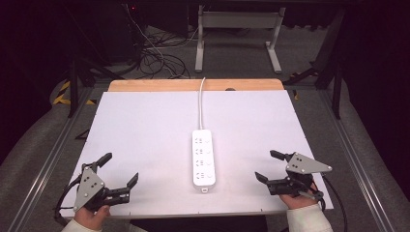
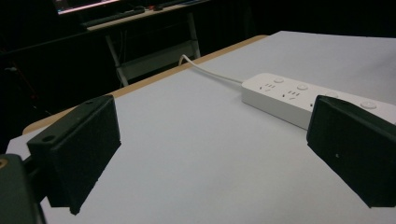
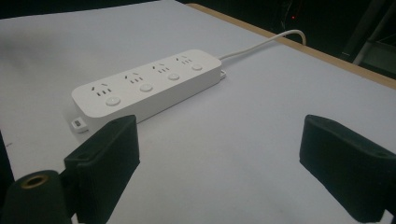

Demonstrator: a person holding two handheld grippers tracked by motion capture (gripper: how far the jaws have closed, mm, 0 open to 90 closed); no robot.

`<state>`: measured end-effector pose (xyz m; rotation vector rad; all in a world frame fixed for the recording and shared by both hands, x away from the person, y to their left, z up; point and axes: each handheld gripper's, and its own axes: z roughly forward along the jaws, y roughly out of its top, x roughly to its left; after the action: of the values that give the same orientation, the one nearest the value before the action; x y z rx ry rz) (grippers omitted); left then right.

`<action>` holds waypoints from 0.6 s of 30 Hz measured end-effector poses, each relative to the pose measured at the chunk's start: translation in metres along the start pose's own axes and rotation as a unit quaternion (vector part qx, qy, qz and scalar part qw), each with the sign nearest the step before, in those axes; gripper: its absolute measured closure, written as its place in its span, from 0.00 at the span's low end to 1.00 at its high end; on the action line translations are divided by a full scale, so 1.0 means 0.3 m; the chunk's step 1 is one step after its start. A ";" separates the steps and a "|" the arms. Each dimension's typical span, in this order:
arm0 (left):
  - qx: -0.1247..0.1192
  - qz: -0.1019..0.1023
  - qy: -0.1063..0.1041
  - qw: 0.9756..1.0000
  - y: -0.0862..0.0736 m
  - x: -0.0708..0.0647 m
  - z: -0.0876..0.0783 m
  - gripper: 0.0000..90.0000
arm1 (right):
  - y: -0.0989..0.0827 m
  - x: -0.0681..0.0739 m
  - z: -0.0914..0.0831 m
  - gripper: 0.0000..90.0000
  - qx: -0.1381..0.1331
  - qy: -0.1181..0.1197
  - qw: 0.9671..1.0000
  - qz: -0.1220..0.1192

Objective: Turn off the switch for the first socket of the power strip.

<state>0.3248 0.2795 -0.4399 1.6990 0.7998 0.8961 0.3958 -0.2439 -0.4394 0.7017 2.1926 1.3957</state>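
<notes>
A white power strip (image 1: 203, 157) with several sockets and round buttons lies lengthwise in the middle of the white table sheet (image 1: 145, 125). Its white cable (image 1: 201, 104) runs off the far edge. My left gripper (image 1: 119, 168) rests at the near left corner, jaws wide open and empty, pointing toward the strip (image 2: 299, 95). At the near right my right gripper (image 1: 267, 166) is open too, with nothing between its jaws, and the strip (image 3: 147, 84) lies ahead of it to the left. Both are held by hands in white sleeves.
The white sheet covers a wooden tabletop whose bare edge (image 1: 193, 85) shows at the far side. Beyond it are a metal table frame (image 1: 237, 36) and tangled cables (image 1: 154, 55) on the floor. Metal rails (image 1: 355, 154) flank the table.
</notes>
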 end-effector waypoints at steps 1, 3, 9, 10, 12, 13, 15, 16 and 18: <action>-0.001 -0.001 0.000 1.000 0.001 0.000 -0.001 0.03 | 0.002 0.000 -0.001 0.14 0.002 -0.001 1.000 0.001; -0.001 -0.002 -0.001 1.000 0.002 0.001 -0.003 0.03 | 0.009 0.000 0.001 0.14 0.005 0.001 1.000 0.000; -0.001 -0.004 -0.003 1.000 0.003 0.000 -0.002 0.03 | 0.035 -0.005 0.005 0.14 0.000 0.006 1.000 0.009; 0.000 -0.004 -0.003 1.000 0.003 0.000 -0.002 0.03 | 0.035 -0.005 0.005 0.14 0.000 0.006 1.000 0.009; 0.000 -0.004 -0.003 1.000 0.003 0.000 -0.002 0.03 | 0.045 -0.004 0.010 0.14 0.001 0.009 1.000 0.010; 0.000 -0.004 -0.003 1.000 0.003 0.000 -0.002 0.03 | 0.051 -0.003 0.015 0.14 0.001 0.011 1.000 0.009; 0.001 -0.004 -0.003 1.000 0.003 0.000 -0.002 0.03 | 0.062 0.000 0.025 0.14 0.003 0.016 1.000 0.008; 0.001 -0.004 -0.004 1.000 0.003 0.000 -0.002 0.03 | 0.070 0.000 0.031 0.14 0.003 0.018 1.000 0.005; 0.001 -0.004 -0.004 1.000 0.003 0.000 -0.002 0.03 | 0.087 0.004 0.040 0.14 0.004 0.020 1.000 0.003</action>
<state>0.3243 0.2795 -0.4388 1.6983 0.8016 0.8841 0.4069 -0.2255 -0.4204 0.6885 2.2307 1.4163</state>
